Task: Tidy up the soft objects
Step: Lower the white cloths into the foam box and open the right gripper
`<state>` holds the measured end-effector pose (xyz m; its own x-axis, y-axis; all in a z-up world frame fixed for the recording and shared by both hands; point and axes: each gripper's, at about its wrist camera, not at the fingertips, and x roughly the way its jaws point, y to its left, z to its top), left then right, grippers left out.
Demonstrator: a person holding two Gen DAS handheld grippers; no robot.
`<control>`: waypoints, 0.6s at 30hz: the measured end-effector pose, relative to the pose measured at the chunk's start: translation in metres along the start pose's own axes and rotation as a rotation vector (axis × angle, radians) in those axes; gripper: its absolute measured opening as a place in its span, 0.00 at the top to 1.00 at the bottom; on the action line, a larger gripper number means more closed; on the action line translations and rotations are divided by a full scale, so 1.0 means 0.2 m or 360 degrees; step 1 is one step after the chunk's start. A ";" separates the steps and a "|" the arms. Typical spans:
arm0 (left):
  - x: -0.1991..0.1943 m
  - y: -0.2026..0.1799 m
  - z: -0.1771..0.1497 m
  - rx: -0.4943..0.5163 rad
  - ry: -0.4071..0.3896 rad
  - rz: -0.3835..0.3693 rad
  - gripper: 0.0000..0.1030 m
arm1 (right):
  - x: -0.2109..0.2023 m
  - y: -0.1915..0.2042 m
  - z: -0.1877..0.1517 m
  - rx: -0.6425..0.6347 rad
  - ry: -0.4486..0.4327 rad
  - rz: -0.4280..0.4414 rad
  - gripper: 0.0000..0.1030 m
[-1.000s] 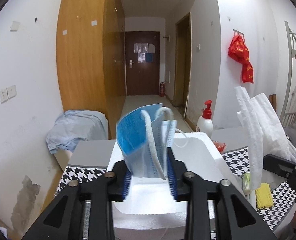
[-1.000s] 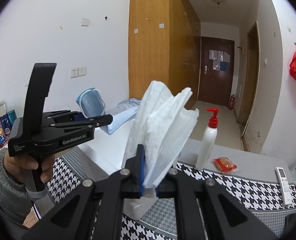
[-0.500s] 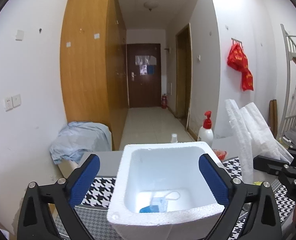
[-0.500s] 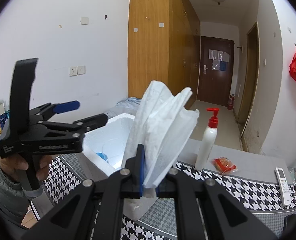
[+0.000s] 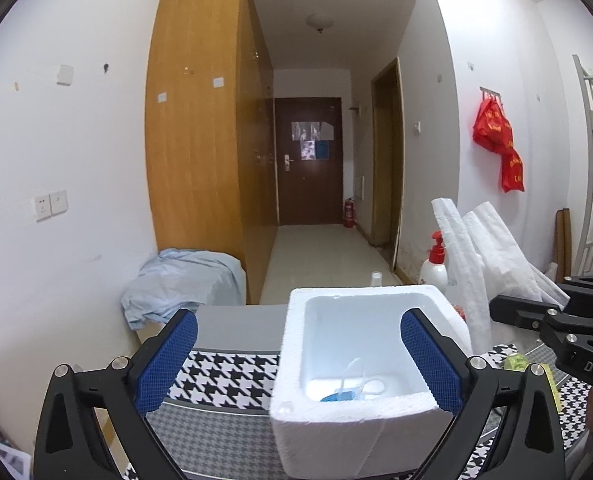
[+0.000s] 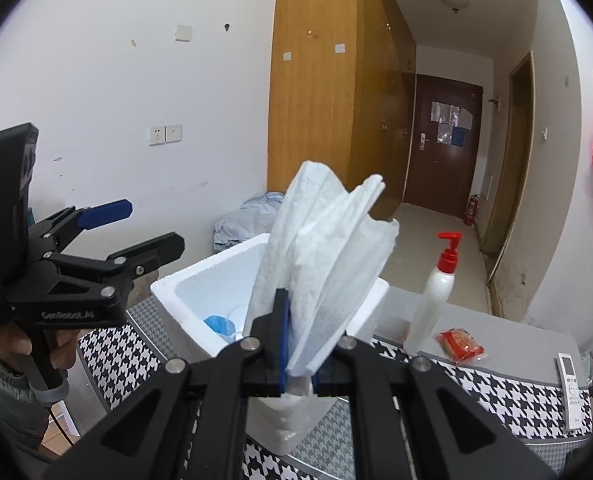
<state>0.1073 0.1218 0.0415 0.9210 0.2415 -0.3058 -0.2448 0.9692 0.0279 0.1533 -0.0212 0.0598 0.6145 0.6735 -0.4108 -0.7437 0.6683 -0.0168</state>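
Observation:
A white foam box [image 5: 360, 412] stands on the houndstooth table [image 5: 232, 368]; it also shows in the right wrist view [image 6: 200, 280]. A blue face mask [image 5: 346, 392] lies on its floor, also seen in the right wrist view [image 6: 220, 325]. My left gripper [image 5: 296, 356] is open and empty, held above the box's near left side; it shows in the right wrist view [image 6: 144, 228]. My right gripper [image 6: 298, 360] is shut on a bunch of white tissue paper [image 6: 328, 252], held upright beside the box; the tissue shows in the left wrist view [image 5: 476, 256].
A white pump bottle [image 6: 436, 292] with a red top, a red snack packet [image 6: 460, 345] and a white remote [image 6: 570, 380] sit on the table's far right. A yellow item [image 5: 516, 362] lies right of the box. Light blue cloth [image 5: 180, 284] is heaped on a surface beyond the table.
My left gripper opened and dropped the blue mask into the foam box, then pulled back and to the left. My right gripper kept holding the tissue, nearly still.

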 end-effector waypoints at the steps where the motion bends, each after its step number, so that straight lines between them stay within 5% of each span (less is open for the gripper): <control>1: 0.00 0.01 0.00 -0.0003 -0.0001 0.0006 0.01 | 0.01 0.01 0.01 -0.0004 0.0001 0.0004 0.89; 18: -0.04 0.12 -0.06 -0.0035 0.0002 0.0064 0.01 | 0.24 0.07 0.04 -0.0033 0.0131 0.0057 0.89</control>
<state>0.0896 0.1422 0.0333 0.9099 0.2802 -0.3059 -0.2882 0.9574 0.0196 0.1738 0.0228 0.0476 0.5644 0.6678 -0.4852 -0.7705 0.6371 -0.0193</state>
